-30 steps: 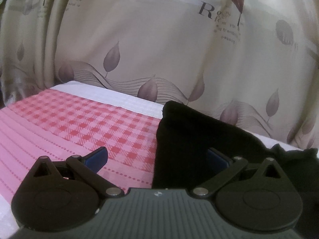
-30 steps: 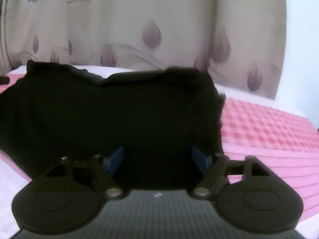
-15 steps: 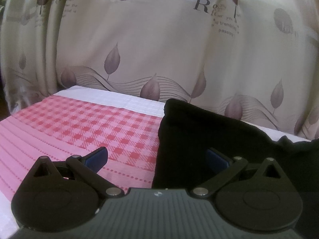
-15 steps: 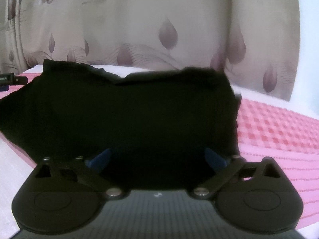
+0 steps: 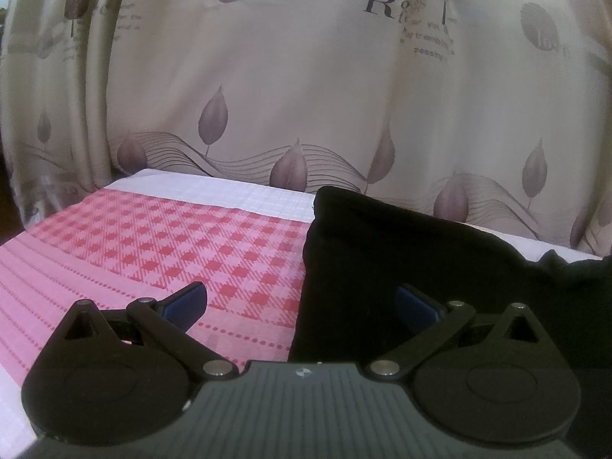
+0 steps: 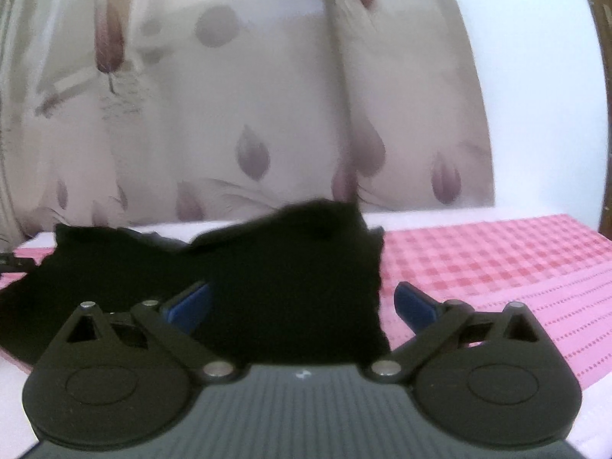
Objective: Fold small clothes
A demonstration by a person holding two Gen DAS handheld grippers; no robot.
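Observation:
A black garment [image 5: 382, 260] lies crumpled on a pink and red checked cloth [image 5: 153, 252]. My left gripper [image 5: 300, 294] is open at the garment's left edge, its right blue pad over the black fabric and its left pad over the cloth. In the right wrist view the same garment [image 6: 287, 287] lies ahead. My right gripper [image 6: 302, 294] stands wide open, the garment's right edge between its fingers, and neither pad presses on it. Its right pad hangs over the checked cloth [image 6: 497, 260].
A cream curtain [image 5: 306, 95] with leaf prints hangs close behind the surface. A white strip [image 5: 229, 191] borders the cloth at the back. A plain white wall [image 6: 535, 76] stands at the right in the right wrist view.
The right gripper's jaws have spread wider and it has shifted right and back, so the garment's right edge now sits between its fingers. The left gripper has stayed put.

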